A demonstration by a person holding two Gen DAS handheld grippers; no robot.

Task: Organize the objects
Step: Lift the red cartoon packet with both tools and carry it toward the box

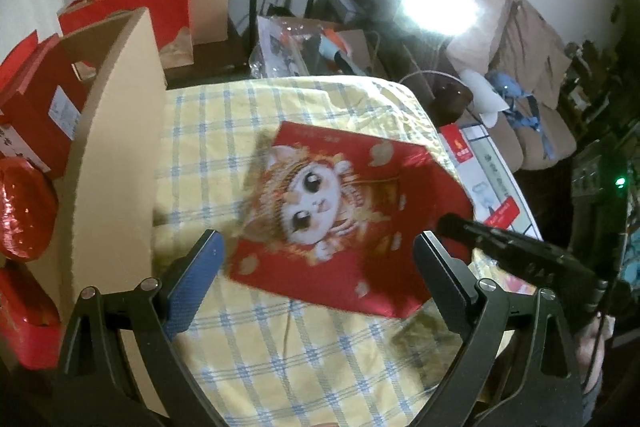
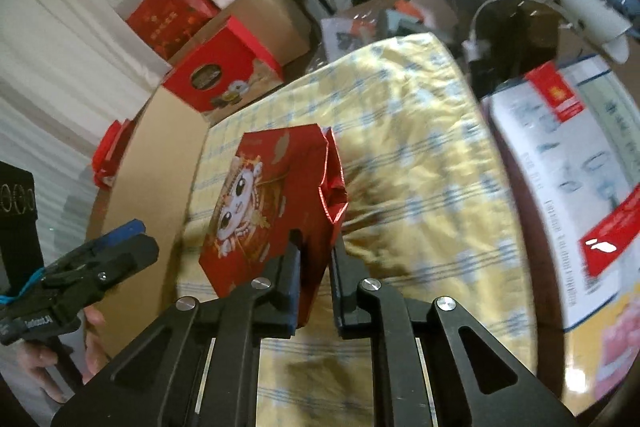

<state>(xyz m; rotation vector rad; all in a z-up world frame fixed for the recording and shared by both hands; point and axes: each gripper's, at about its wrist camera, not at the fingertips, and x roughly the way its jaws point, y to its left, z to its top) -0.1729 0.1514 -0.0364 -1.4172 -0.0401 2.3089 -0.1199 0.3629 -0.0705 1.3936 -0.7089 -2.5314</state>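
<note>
On the yellow plaid cloth [image 1: 320,347] we see, from the left wrist, our left gripper [image 1: 316,259] gaping wide above the red cartoon bag [image 1: 340,215], cardboard flap [image 1: 116,163] at left, while the right wrist alone shows our right gripper [image 2: 314,247] clamped on the bag's near edge mid-cloth.

The right gripper [image 2: 314,247] is clamped on the red gift bag [image 2: 276,211]; the left gripper [image 1: 318,255] hangs spread wide above that bag.

Both wrist views look steeply down, close; they share the checked cloth [image 1: 320,347] [image 2: 420,187].
</note>
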